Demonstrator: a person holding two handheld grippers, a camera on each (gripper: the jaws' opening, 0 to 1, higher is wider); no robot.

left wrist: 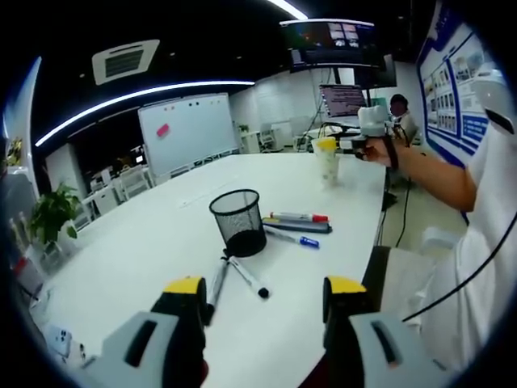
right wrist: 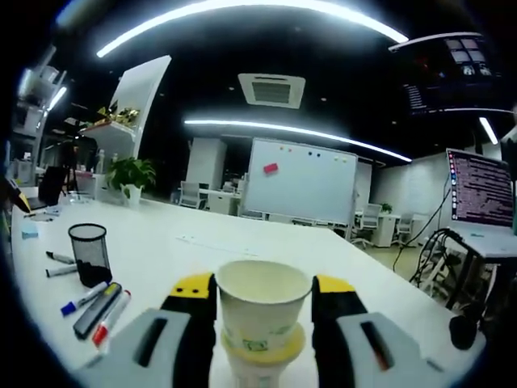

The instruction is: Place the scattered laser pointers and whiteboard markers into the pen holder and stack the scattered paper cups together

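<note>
Left gripper view: the left gripper (left wrist: 265,295) stands open with nothing between its yellow-tipped jaws, low over the white table (left wrist: 145,242). Just ahead of it two markers (left wrist: 238,279) lie crossed at the foot of the black mesh pen holder (left wrist: 238,222), which stands upright. Beyond the holder three more pens (left wrist: 297,226) lie side by side, one with a red cap, one dark, one with a blue cap. Farther off, near the table's far right edge, the right gripper (left wrist: 355,145) in a person's hand is at the paper cups (left wrist: 326,158). A whiteboard (left wrist: 187,128) stands behind the table, a potted plant (left wrist: 52,212) at left.

Right gripper view: the right gripper (right wrist: 262,311) has its jaws closed on a paper cup (right wrist: 262,311), upright, sitting in a second cup with a yellow rim. The pen holder (right wrist: 90,254) stands well to the left, with two markers (right wrist: 60,264) beyond it and three pens (right wrist: 98,307) on the near side. A whiteboard (right wrist: 300,182), office chairs (right wrist: 194,194) and a monitor (right wrist: 482,190) are in the room.
</note>
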